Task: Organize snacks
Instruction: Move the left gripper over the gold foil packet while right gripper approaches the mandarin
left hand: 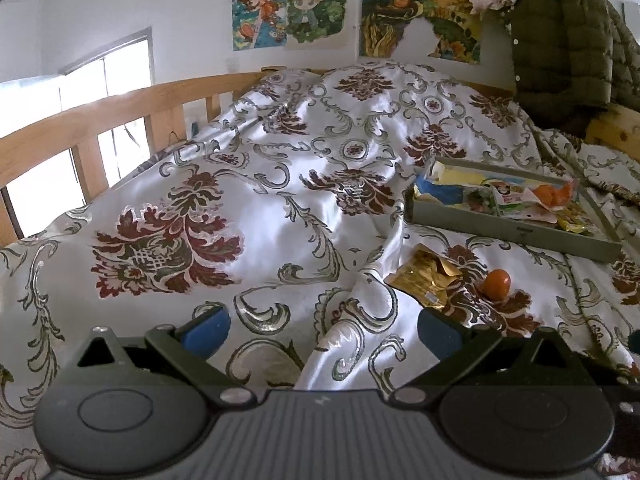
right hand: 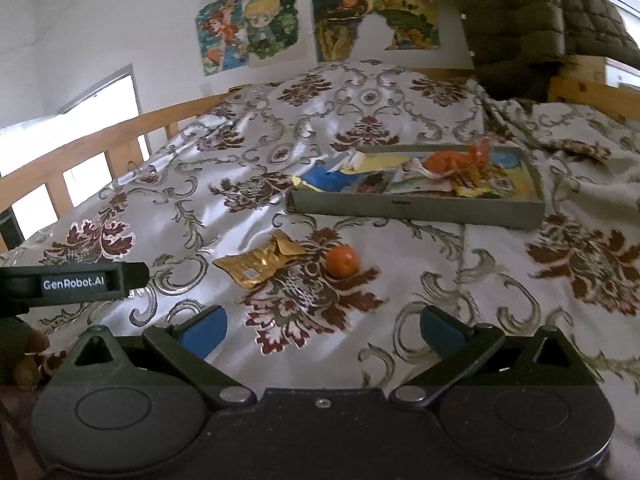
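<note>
A gold snack packet (left hand: 425, 278) (right hand: 260, 262) and a small orange ball-shaped snack (left hand: 496, 283) (right hand: 341, 261) lie side by side on the patterned bedspread, in front of a grey tray (left hand: 516, 236) (right hand: 416, 209) that holds several colourful snack packets. My left gripper (left hand: 322, 330) is open and empty, low over the bedspread, with the gold packet just ahead of its right finger. My right gripper (right hand: 322, 330) is open and empty, with the packet and ball a short way ahead of it. The left gripper's body (right hand: 76, 282) shows at the right wrist view's left edge.
A wooden bed rail (left hand: 100, 120) runs along the left. A dark green padded jacket (left hand: 568, 40) hangs at the back right over a wooden frame. Posters (left hand: 288, 12) hang on the wall behind. The bedspread (left hand: 260, 200) is rumpled into folds left of the tray.
</note>
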{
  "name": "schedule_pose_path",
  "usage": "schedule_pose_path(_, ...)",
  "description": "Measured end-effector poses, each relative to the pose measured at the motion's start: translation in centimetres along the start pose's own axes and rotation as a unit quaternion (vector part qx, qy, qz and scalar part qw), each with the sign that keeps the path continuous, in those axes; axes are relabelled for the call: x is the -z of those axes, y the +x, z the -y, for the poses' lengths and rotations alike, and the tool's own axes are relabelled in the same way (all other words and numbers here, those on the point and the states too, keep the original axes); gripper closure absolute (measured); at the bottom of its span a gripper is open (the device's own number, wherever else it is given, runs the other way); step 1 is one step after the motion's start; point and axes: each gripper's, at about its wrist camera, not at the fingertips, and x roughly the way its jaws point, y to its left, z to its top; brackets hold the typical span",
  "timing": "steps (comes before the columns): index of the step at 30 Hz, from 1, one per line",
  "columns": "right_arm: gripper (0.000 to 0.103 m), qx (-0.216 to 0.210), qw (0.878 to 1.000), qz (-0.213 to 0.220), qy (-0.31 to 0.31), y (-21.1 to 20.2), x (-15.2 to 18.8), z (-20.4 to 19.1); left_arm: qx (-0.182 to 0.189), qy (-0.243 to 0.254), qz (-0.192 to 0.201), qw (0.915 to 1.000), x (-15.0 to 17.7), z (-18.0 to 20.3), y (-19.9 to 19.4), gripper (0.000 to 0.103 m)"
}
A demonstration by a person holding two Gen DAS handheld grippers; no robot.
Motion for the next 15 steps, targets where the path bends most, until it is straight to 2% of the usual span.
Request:
schedule_pose_path(7, 0.001, -0.011, 0.999, 0.002, -0.034, 2.9, -2.0, 0.5, 0.008, 0.003, -0.007, 0.9999, -1.1, 0.5, 2.3, 0.000)
schedule_pose_path(15, 0.001, -0.015, 0.999, 0.009, -0.042, 6.6, -4.3, 2.2, 0.025, 0.077, 0.013, 0.9967, -3.0, 2.3, 4.8, 0.000)
